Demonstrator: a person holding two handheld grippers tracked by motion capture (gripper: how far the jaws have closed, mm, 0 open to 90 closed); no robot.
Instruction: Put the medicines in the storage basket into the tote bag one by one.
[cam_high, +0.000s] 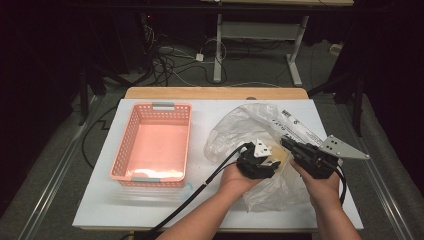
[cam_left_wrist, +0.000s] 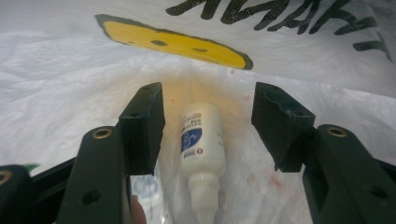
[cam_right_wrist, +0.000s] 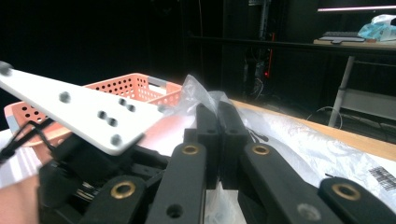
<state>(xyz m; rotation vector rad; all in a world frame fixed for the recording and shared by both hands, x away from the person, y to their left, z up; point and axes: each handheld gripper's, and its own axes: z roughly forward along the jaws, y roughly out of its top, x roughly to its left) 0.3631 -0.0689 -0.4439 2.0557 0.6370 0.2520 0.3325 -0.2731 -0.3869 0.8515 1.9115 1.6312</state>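
Note:
A crumpled clear plastic bag (cam_high: 260, 125) with black lettering lies on the white table top. My left gripper (cam_high: 274, 158) reaches into its mouth. In the left gripper view the jaws (cam_left_wrist: 208, 93) stand open on either side of a small white bottle (cam_left_wrist: 201, 140) with a blue label. The bottle lies on the bag's film with its cap toward the camera, and neither pad touches it. My right gripper (cam_high: 287, 144) is just right of the left one. It (cam_right_wrist: 217, 105) is shut on a fold of the bag's rim (cam_right_wrist: 198, 88), holding it up.
An empty pink perforated basket (cam_high: 131, 150) sits on the left half of the table (cam_high: 150, 205), also seen behind the left gripper's grey plate (cam_right_wrist: 79, 109). A yellow print (cam_left_wrist: 173, 44) marks the bag. Cables and desk legs lie on the floor beyond.

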